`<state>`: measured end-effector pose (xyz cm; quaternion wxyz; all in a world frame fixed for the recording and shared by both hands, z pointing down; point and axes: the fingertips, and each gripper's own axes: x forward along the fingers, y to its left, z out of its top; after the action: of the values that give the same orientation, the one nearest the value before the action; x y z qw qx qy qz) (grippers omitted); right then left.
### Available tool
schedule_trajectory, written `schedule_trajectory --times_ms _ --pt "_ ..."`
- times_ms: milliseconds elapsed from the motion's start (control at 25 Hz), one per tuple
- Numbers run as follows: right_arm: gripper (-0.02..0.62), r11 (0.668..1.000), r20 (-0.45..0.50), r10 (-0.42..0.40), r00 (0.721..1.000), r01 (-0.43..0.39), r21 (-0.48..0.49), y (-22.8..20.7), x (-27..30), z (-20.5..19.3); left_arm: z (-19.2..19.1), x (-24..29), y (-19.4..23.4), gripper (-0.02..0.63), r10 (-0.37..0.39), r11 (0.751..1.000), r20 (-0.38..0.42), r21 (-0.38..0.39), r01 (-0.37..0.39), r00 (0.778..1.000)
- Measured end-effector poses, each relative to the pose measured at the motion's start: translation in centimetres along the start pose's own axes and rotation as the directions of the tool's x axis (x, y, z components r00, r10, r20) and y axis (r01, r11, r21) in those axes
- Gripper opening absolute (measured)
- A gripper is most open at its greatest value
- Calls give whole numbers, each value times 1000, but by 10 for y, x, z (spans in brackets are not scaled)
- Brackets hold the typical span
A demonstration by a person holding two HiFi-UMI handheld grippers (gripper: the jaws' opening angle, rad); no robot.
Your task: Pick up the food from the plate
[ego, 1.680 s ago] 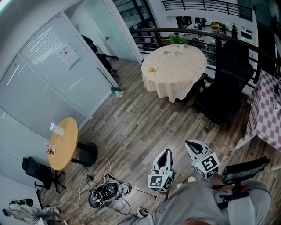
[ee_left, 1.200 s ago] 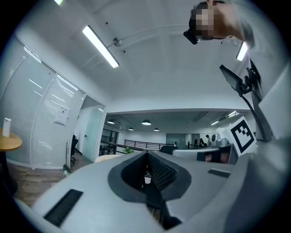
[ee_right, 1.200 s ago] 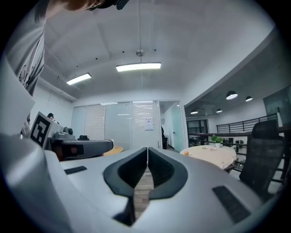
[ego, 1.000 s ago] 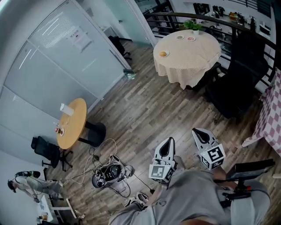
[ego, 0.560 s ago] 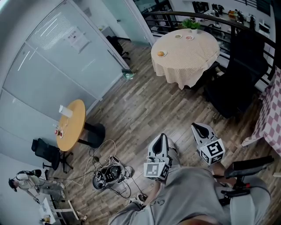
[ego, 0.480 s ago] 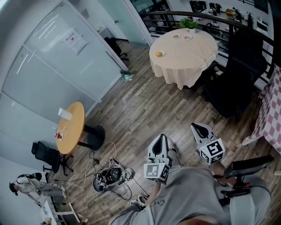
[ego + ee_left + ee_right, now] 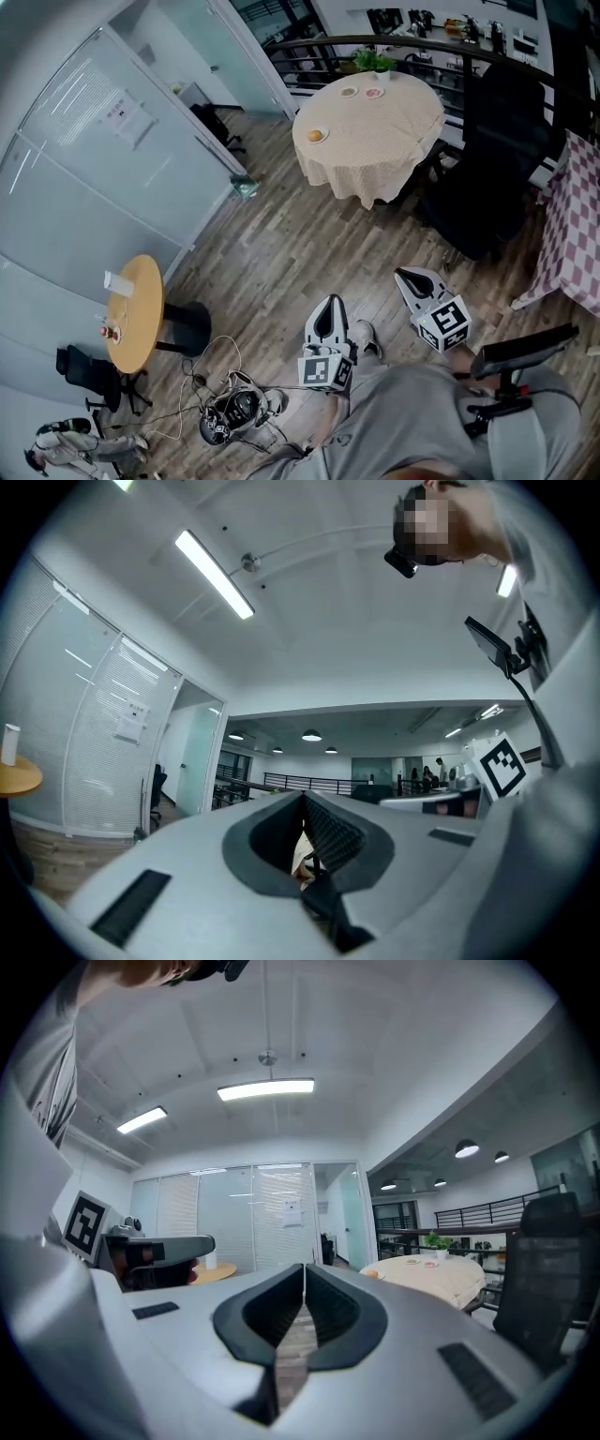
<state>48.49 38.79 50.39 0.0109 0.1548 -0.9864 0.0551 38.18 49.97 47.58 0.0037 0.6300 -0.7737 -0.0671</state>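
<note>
**Both grippers clenched and empty, food well off on the round table**

Your left gripper [image 7: 328,302] has its jaws pressed together with nothing between them. In the left gripper view the ribbed pads [image 7: 330,834] meet at the tip. Your right gripper [image 7: 402,275] is the same: jaws closed tip to tip, nothing held. Both hang low in front of your body above the wooden floor [image 7: 281,244], the left near the right. Each points away from you, roughly toward the round table [image 7: 375,155] with the pale cloth. They touch nothing.

The food [image 7: 316,136] is an orange lump on a small plate [image 7: 325,137] near that table's left edge, well apart from both grippers. It looks roundish from your head view. It is too small to tell a long axis or which way it points.

Two more small plates [image 7: 349,92] sit at the table's far side, beside a potted plant [image 7: 373,61]. A black office chair [image 7: 487,159] stands just right of the table. A small wooden table [image 7: 136,319] stands well off to your left, by the glass wall [image 7: 103,159].
</note>
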Motion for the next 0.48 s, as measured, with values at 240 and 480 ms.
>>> schedule_trajectory --times_ms 240,480 --pt "18 1000 -7 -30 1000 30 -10 -4 77 7 9 53 68 9 -60 997 -18 42 60 998" --pt "18 997 -17 -72 997 72 2 -5 154 16 2 95 140 9 -85 996 -57 -14 85 995"
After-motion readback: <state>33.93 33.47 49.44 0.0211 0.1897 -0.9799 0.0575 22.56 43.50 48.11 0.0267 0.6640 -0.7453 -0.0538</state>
